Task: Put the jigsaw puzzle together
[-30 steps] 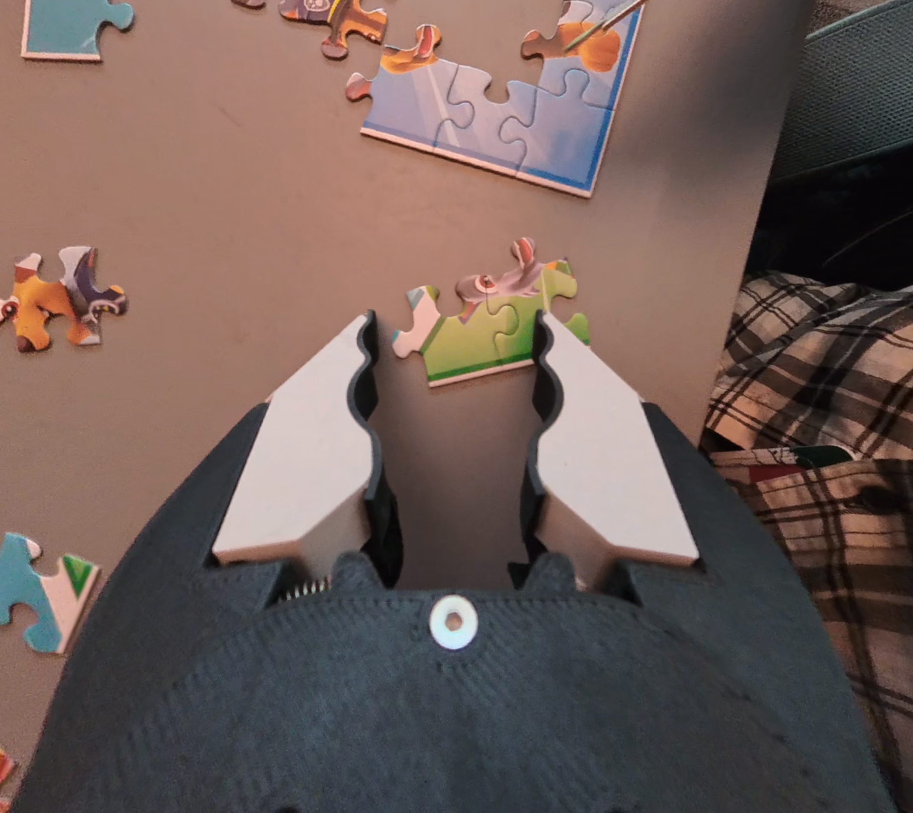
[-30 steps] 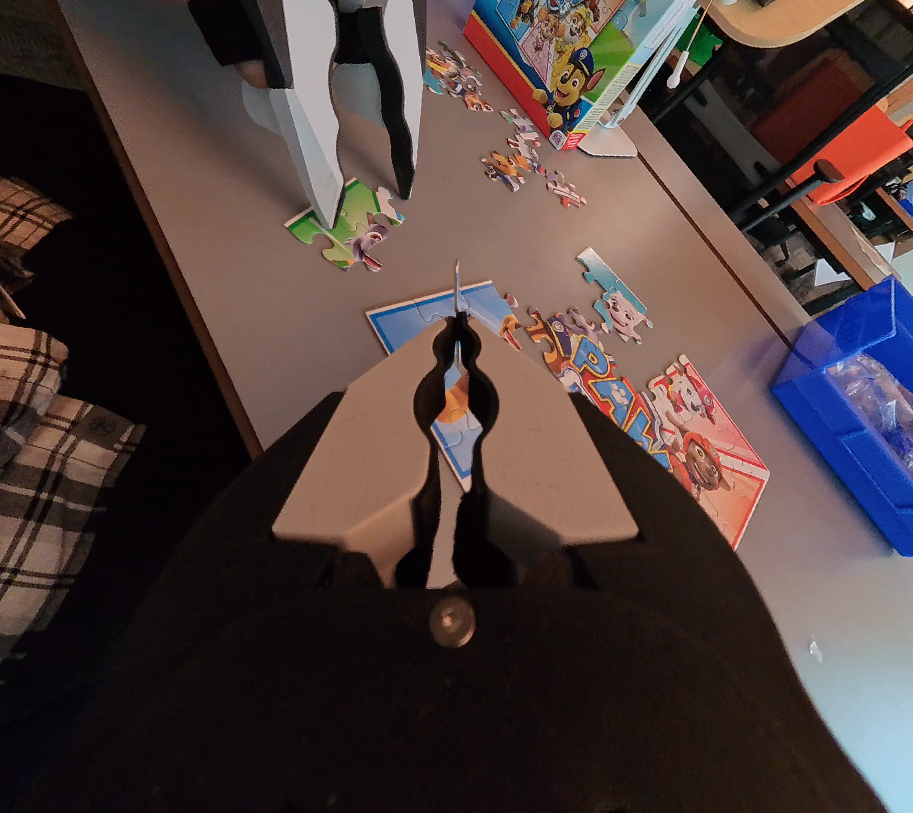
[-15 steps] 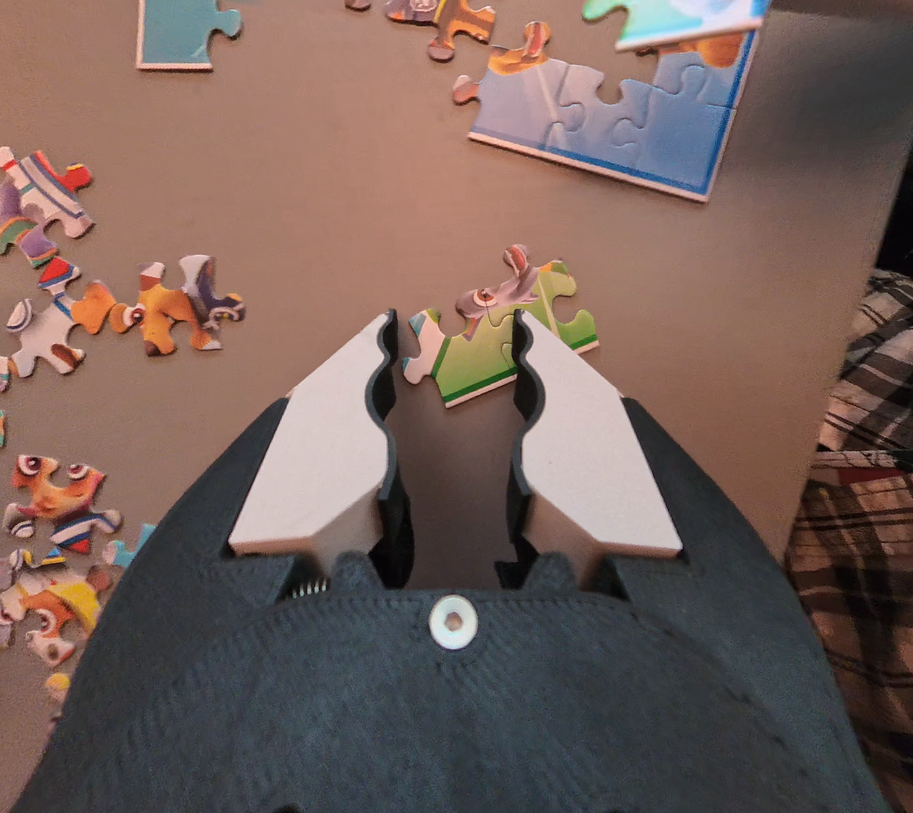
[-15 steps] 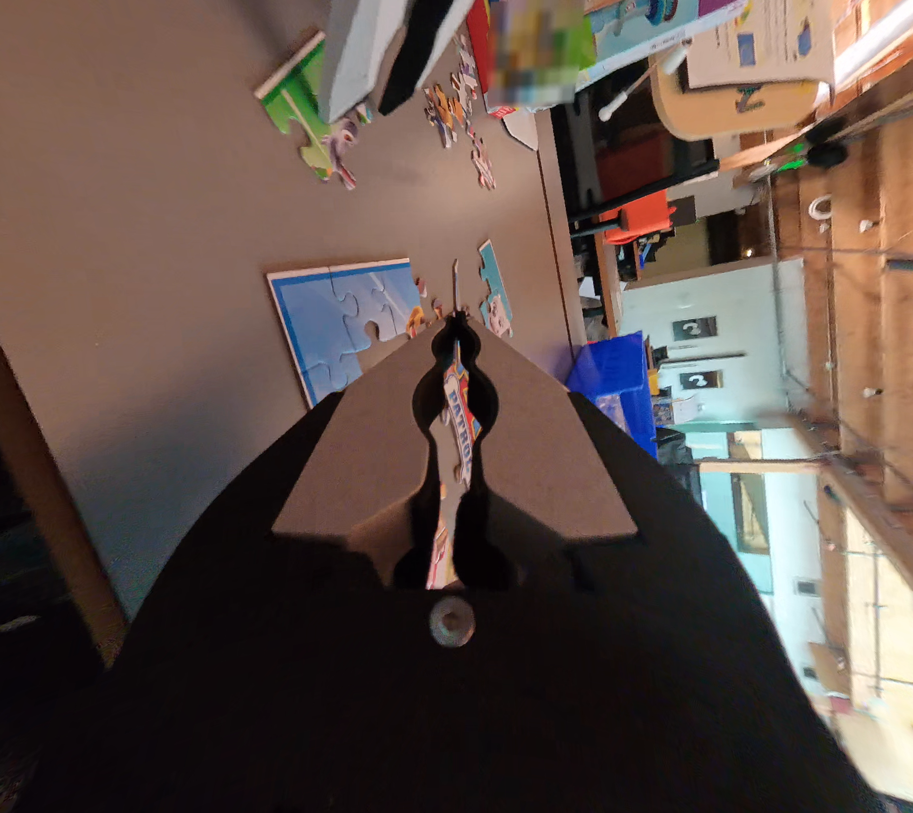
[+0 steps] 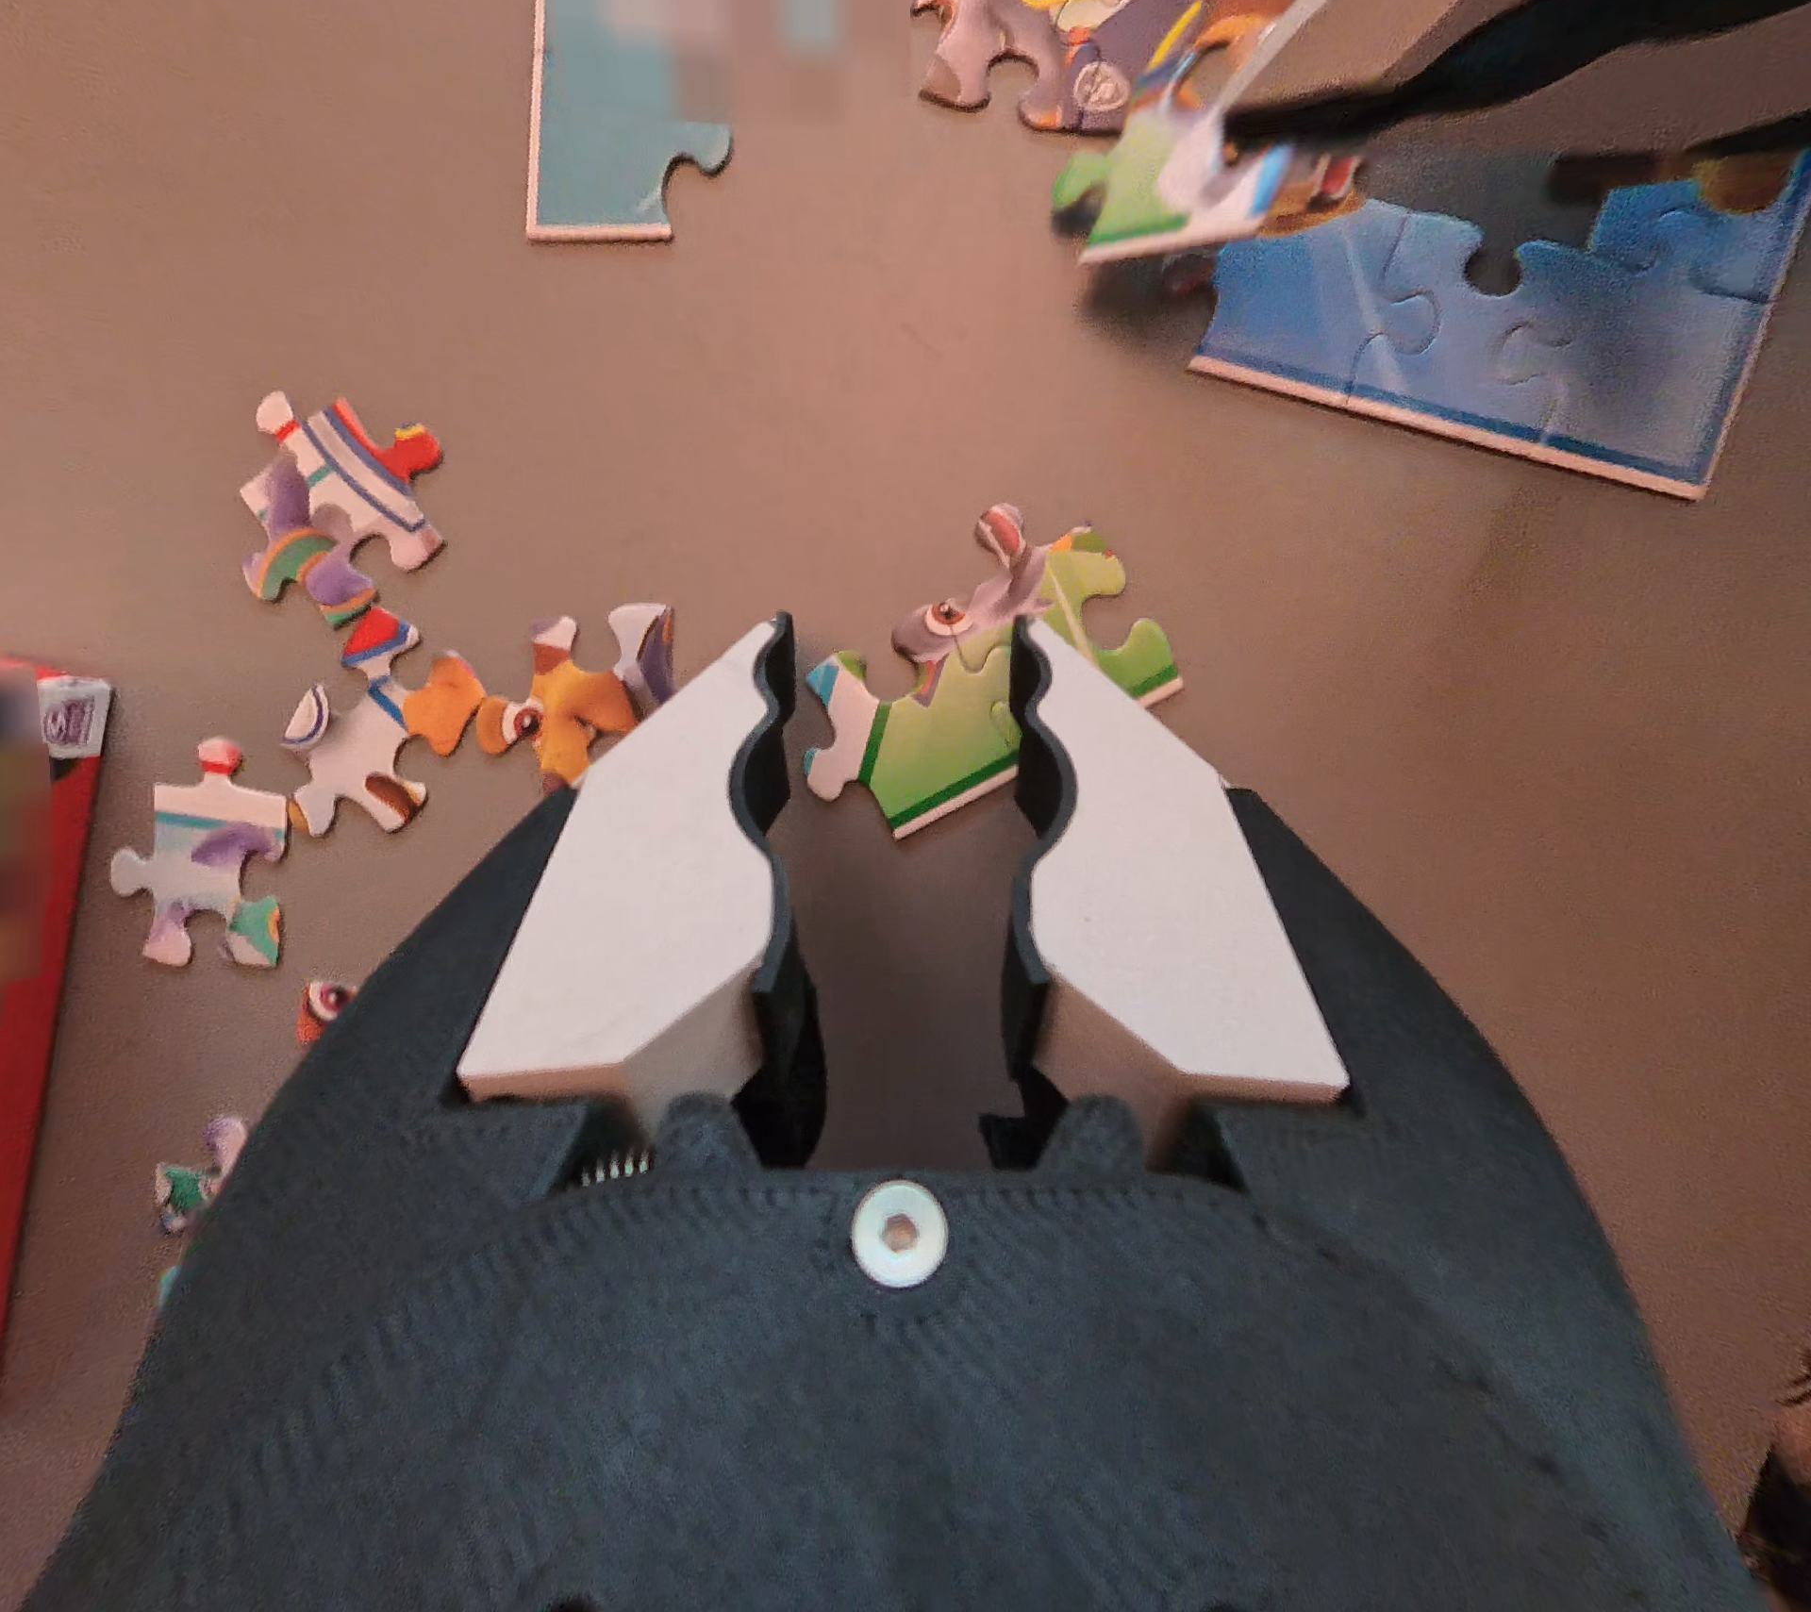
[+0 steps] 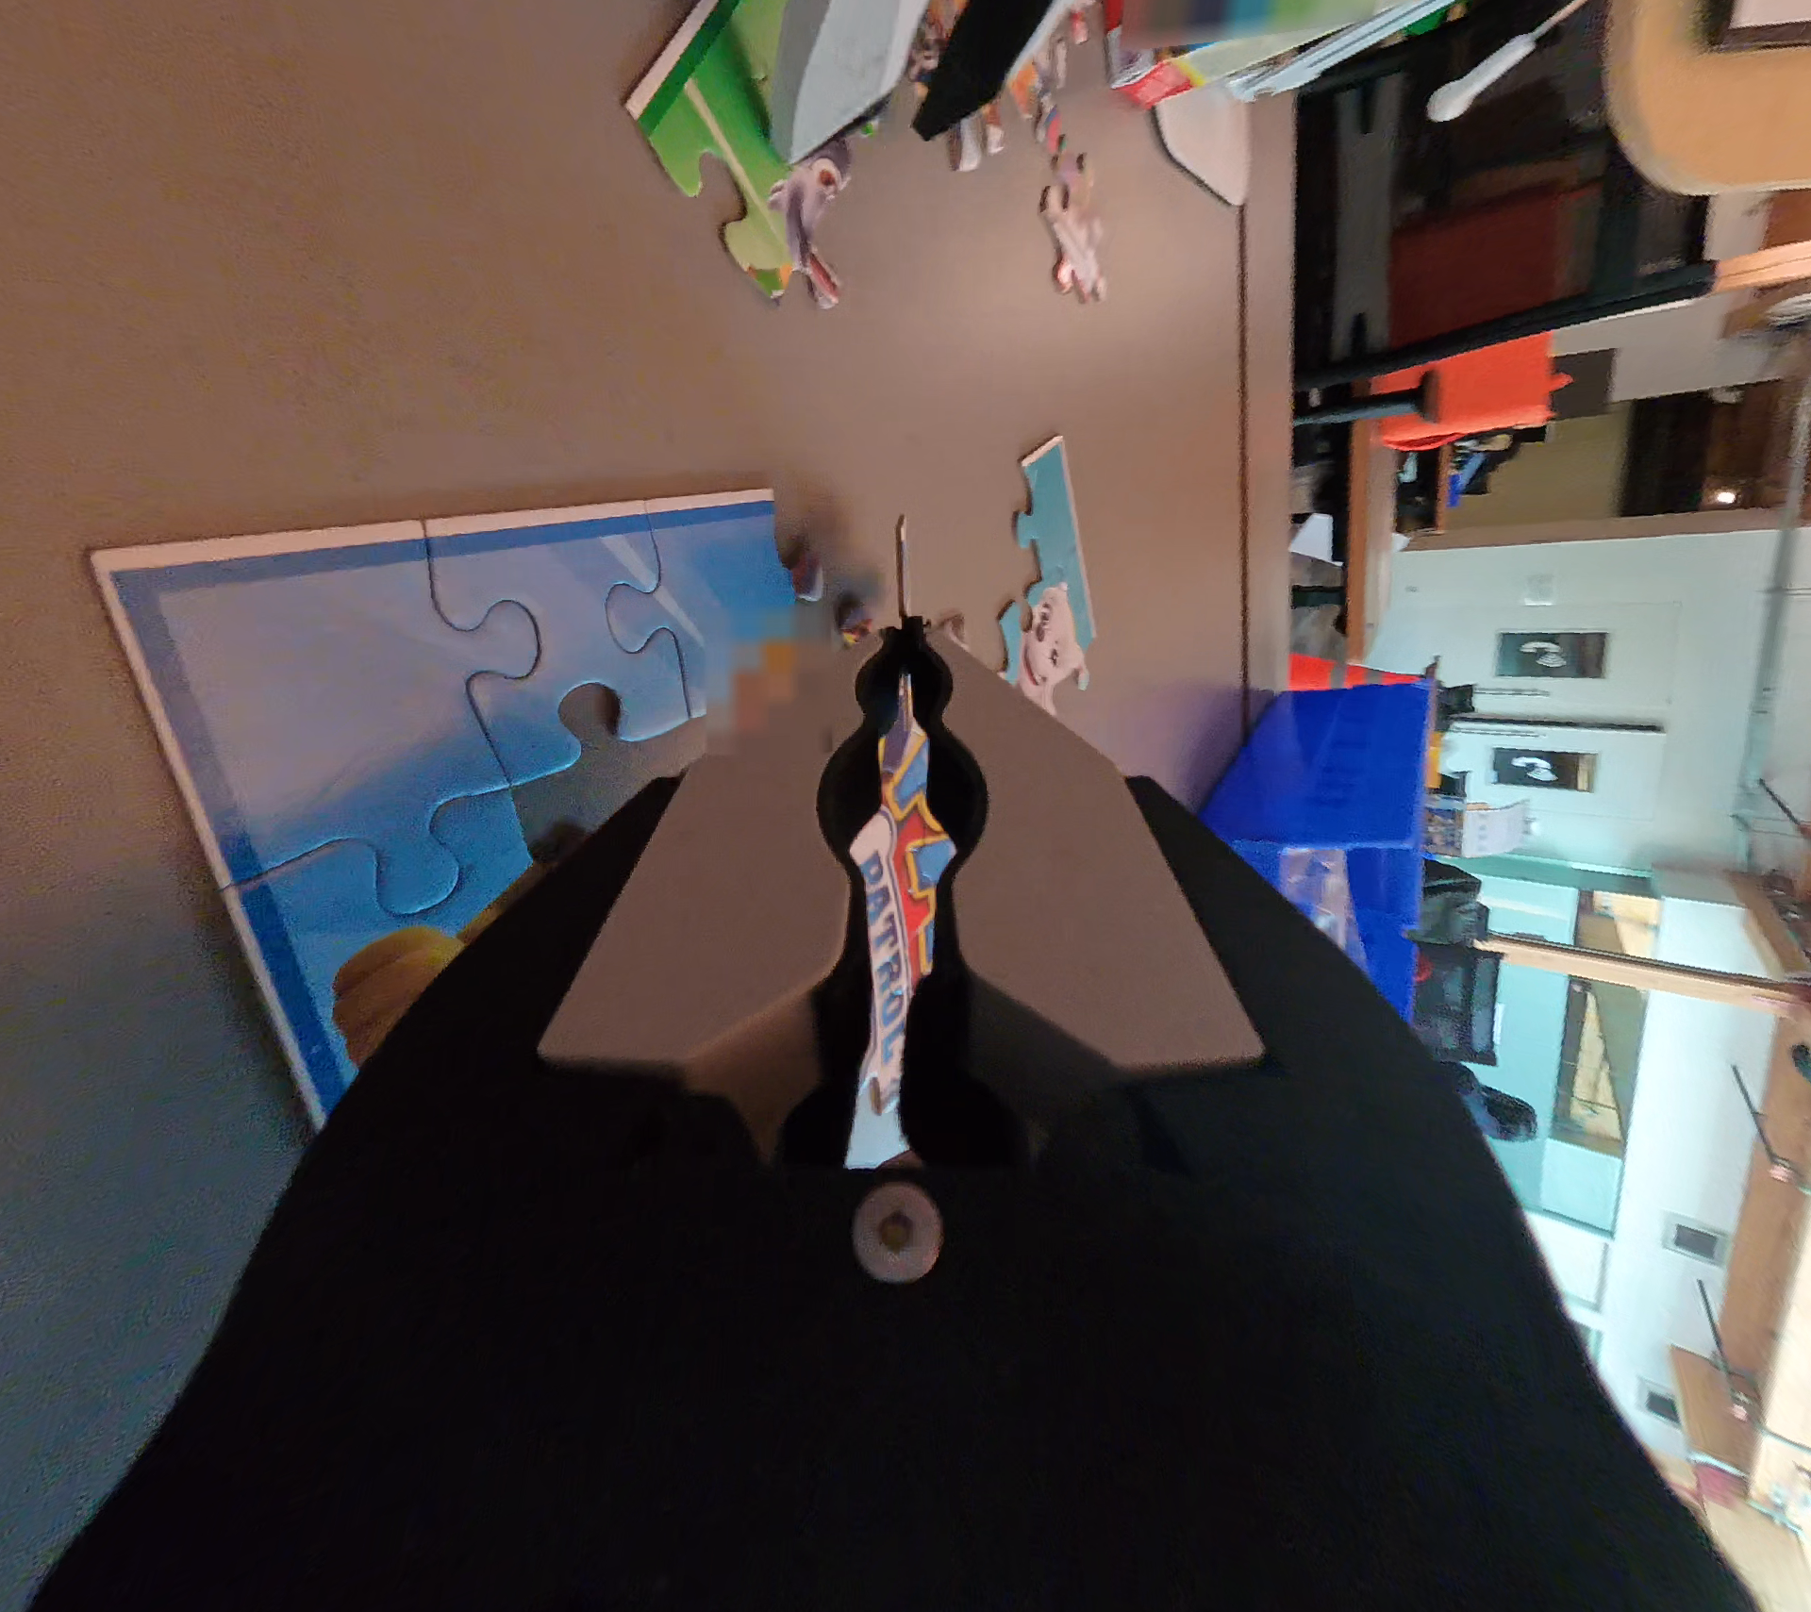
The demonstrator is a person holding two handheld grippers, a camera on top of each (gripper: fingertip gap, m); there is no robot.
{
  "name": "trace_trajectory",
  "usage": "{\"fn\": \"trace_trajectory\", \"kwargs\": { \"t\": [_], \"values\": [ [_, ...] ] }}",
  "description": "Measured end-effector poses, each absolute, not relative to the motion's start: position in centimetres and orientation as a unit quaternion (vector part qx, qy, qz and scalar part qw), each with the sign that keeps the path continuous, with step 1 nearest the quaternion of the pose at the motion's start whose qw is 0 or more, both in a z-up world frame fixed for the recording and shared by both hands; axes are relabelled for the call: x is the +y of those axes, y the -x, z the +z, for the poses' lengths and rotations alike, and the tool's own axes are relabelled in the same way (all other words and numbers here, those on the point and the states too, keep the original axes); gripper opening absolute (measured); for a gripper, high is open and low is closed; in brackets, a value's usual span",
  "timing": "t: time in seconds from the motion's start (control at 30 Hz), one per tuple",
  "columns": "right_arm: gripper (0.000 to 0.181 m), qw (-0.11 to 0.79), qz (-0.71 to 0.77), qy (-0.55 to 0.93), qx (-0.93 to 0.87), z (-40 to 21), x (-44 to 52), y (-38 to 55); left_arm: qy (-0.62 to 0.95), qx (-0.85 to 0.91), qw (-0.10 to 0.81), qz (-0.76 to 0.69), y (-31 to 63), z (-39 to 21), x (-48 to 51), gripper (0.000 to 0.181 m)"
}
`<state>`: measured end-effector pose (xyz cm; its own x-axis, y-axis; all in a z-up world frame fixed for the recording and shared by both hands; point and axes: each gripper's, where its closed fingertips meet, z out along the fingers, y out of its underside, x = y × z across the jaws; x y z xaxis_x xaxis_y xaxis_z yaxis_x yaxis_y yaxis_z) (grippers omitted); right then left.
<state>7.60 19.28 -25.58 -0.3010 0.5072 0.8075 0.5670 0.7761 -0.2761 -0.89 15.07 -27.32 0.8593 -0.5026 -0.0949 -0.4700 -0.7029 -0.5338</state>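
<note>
Since a second ago my right gripper has rolled sideways and carried its held piece off the blue corner section toward 11 o'clock. Its fingers pinch that flat cardboard piece edge-on. My left gripper hangs with fingers spread over the green two-piece cluster, at 12 o'clock of the tips, straight border edge nearest me. Left is nearer it, I judge. Knobbed loose pieces lie at 9 o'clock.

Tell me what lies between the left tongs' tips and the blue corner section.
Left wrist view: the green joined pieces at the left tongs, then bare table up to the blue corner section.
</note>
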Motion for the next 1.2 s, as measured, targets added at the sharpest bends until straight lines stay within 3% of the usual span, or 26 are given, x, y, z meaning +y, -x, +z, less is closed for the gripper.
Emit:
{"fn": "trace_trajectory", "kwargs": {
  "t": [0.4, 0.7, 1.2],
  "values": [
    [0.015, 0.377, 0.078, 0.394, -0.835, -26.6, 18.5, -8.1, 0.866, 0.391, 0.305, -0.065, -5.6, -26.4, 16.6, 0.034],
    [0.0, 0.316, 0.182, 0.481, -0.797, -27.2, 19.4, -8.4, 0.87, 0.385, 0.295, -0.082, -6.4, -27.0, 18.3, 0.027],
    [0.0, 0.284, 0.212, 0.504, -0.788, -26.8, 19.9, -7.8, 0.875, 0.364, 0.29, -0.129, -6.0, -27.0, 18.7, 0.021]
  ]
}}
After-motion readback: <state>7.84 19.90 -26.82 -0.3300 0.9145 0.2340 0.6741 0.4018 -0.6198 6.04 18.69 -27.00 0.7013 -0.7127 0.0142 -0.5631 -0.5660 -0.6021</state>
